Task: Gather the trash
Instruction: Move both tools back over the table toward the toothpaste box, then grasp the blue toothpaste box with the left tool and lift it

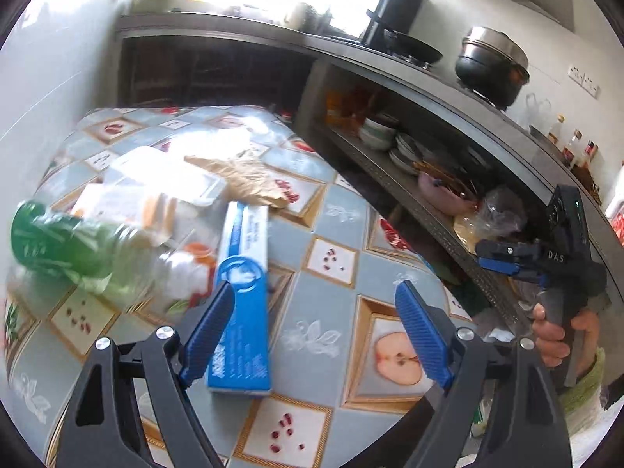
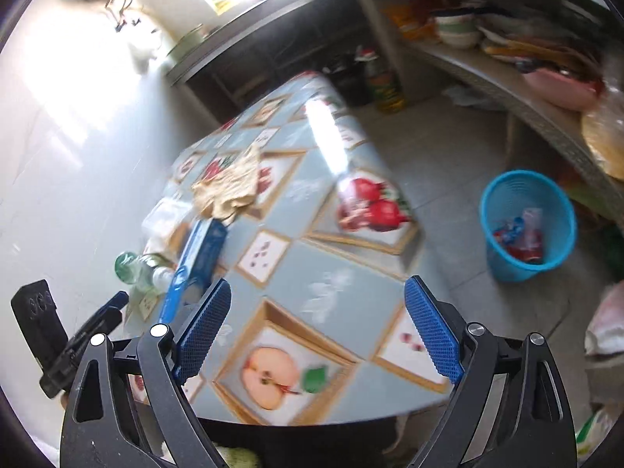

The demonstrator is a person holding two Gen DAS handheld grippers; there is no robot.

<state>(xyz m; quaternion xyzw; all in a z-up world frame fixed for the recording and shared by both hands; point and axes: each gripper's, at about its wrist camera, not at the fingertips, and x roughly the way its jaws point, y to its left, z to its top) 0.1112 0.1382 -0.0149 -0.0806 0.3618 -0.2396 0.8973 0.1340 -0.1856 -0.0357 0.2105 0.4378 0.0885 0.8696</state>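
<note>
Both tools spread wide, nothing between the pads: left gripper [image 1: 316,308] and right gripper [image 2: 318,310] hang over the fruit-print table [image 2: 312,265]. Trash sits at the table's far-left part: green plastic bottle [image 1: 70,245], long blue box [image 1: 245,296], crumpled brown paper [image 2: 230,187], a blurred white tray [image 1: 163,179], maybe foam. Blue bin [image 2: 526,226] on the floor right of the table, wrappers inside.

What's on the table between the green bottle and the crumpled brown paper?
In the left wrist view, a clear plastic container and the far end of the blue box lie between the green bottle and the brown paper.
</note>
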